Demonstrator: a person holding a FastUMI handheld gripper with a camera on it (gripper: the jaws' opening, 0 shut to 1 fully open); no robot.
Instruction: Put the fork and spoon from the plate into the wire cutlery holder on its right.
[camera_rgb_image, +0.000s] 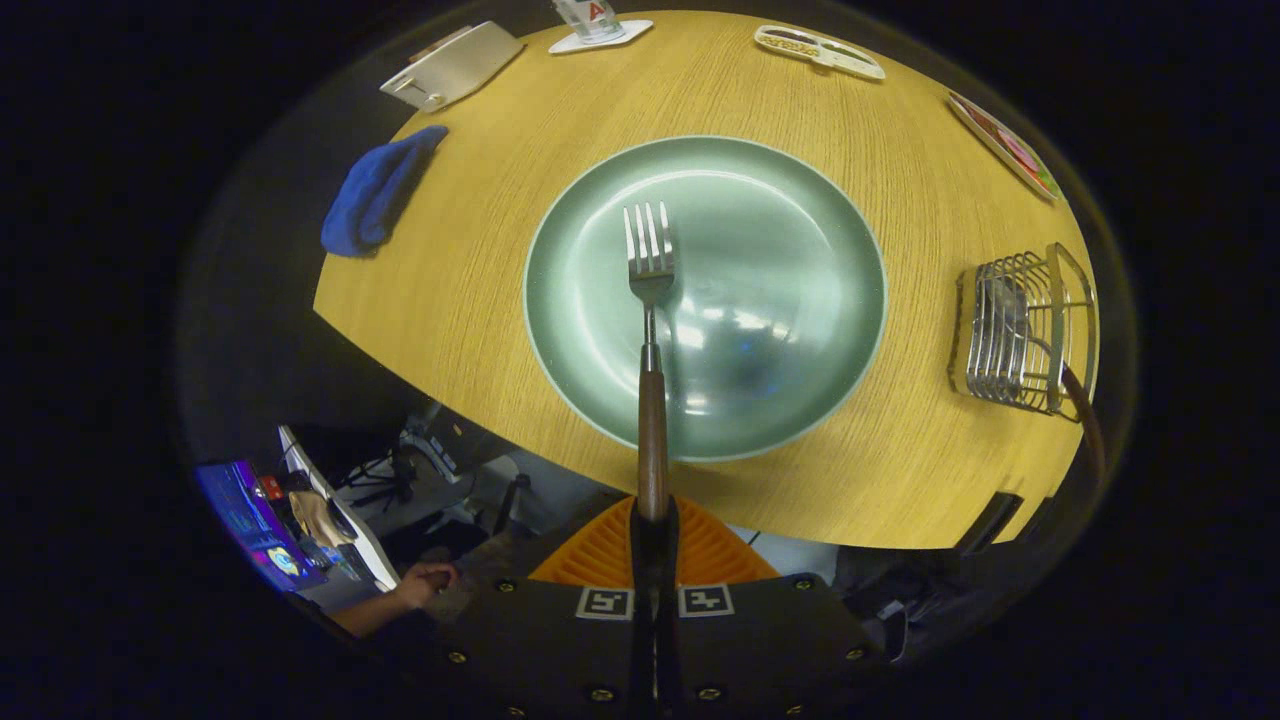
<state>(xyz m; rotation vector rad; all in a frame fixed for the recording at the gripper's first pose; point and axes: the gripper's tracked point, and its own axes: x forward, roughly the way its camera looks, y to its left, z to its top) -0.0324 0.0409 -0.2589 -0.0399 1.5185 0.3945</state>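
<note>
Gripper: the gripper is closed on the wooden handle of the fork, both fingers pressed together around the handle's near end.
Fork: held out straight ahead of the fingers, tines pointing away, its metal head over the middle of the plate; it looks lifted clear of the plate, though I cannot tell for sure whether the tines touch it.
Plate: the green plate sits in the middle of the round wooden worktop; apart from the fork over it, nothing lies on it.
Wire cutlery holder: the wire cutlery holder stands on the worktop to the right of the plate, near the worktop's edge and well apart from the fork.
Spoon: a brown handle sticks out of the holder toward the near side, and something metal shows behind the wires; I judge this to be the spoon, already in place.
Done: by that reading, the spoon is delivered and the fork is grasped.
Left: carry the fork to the right, over the holder, lower it in and let go.
Other things: a blue cloth lies at the worktop's left edge; a person's hand shows below the worktop, beside the gripper body.
</note>
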